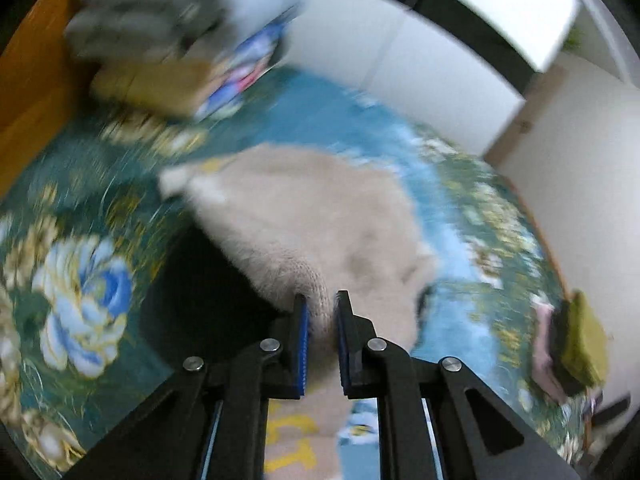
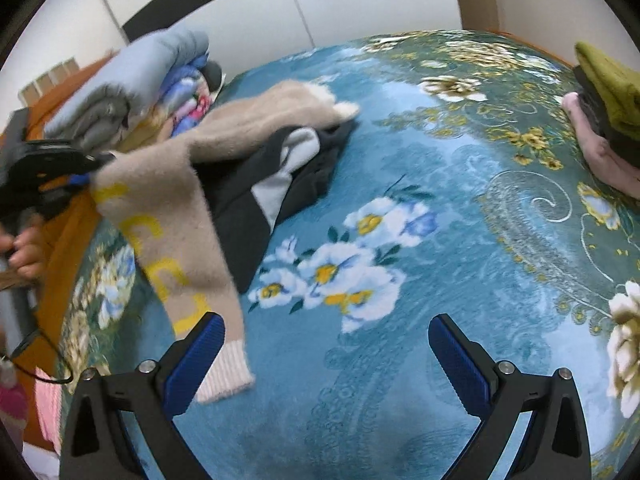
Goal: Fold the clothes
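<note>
From your left wrist camera, your left gripper (image 1: 322,304) is clamped on the beige fuzzy sweater (image 1: 312,216), the knit pinched between its blue pads (image 1: 303,344). The sweater stretches away from the jaws over the teal floral bedspread (image 1: 92,200), with yellow lettering (image 1: 292,440) showing below the jaws — the view is motion-blurred. At the far left sits a stack of folded bedding (image 1: 160,40); at the right edge lies a pile of folded clothes (image 1: 572,344), olive green on top.

From your right wrist camera, your right gripper (image 2: 326,336) hangs over the bedspread (image 2: 420,280) with its fingers spread wide apart, holding nothing. The sweater (image 2: 168,216) drapes down at left, its ribbed cuff (image 2: 226,376) just beside the left fingertip. It lies partly over a dark garment with grey lining (image 2: 280,176). Your left gripper (image 2: 90,170) grips the sweater's edge at far left. The folded bedding (image 2: 132,84) sits behind — the folded pile (image 2: 604,112) is well apart at right.
</note>
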The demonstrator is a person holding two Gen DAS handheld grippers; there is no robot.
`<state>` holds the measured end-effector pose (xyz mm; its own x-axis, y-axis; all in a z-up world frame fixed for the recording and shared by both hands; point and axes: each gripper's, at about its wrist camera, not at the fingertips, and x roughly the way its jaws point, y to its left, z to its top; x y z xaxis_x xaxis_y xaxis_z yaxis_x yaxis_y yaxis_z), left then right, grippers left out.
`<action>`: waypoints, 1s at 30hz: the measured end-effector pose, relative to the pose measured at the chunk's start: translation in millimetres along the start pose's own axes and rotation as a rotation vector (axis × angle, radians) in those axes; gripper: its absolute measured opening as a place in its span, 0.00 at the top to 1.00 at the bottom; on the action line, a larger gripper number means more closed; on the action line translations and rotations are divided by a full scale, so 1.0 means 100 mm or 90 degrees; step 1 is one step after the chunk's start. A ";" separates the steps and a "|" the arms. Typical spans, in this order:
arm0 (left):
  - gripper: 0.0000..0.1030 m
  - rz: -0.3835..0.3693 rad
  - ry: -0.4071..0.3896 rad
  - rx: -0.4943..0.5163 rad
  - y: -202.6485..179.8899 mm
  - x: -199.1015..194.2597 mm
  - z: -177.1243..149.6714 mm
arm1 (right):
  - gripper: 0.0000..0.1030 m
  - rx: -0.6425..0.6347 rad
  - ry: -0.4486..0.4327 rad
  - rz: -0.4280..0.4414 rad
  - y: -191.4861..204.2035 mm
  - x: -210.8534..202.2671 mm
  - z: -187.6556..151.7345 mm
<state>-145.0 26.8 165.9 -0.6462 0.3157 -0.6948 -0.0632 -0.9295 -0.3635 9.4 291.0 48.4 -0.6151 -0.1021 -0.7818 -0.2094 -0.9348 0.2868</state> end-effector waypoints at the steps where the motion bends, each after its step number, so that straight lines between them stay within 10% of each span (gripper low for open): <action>1: 0.90 -0.015 -0.014 0.017 -0.12 -0.13 0.00 | 0.00 0.010 -0.006 0.003 -0.05 -0.04 0.01; 17: 0.95 -0.193 -0.069 0.240 -1.75 -1.24 -0.35 | 0.00 0.140 -0.144 0.073 -0.76 -0.77 0.11; 24: 0.94 -0.220 0.109 0.333 -2.53 -0.20 -0.71 | 0.00 0.217 -0.175 0.029 -1.09 -0.91 0.08; 30: 0.94 -0.184 0.321 0.252 -2.48 0.93 -1.06 | 0.00 0.312 -0.168 -0.005 -1.45 -0.89 0.00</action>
<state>-108.4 307.1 125.5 -0.1356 0.5216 -0.8423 -0.5133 -0.7642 -0.3906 94.4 436.0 76.2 -0.7685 0.0525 -0.6377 -0.5055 -0.6608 0.5548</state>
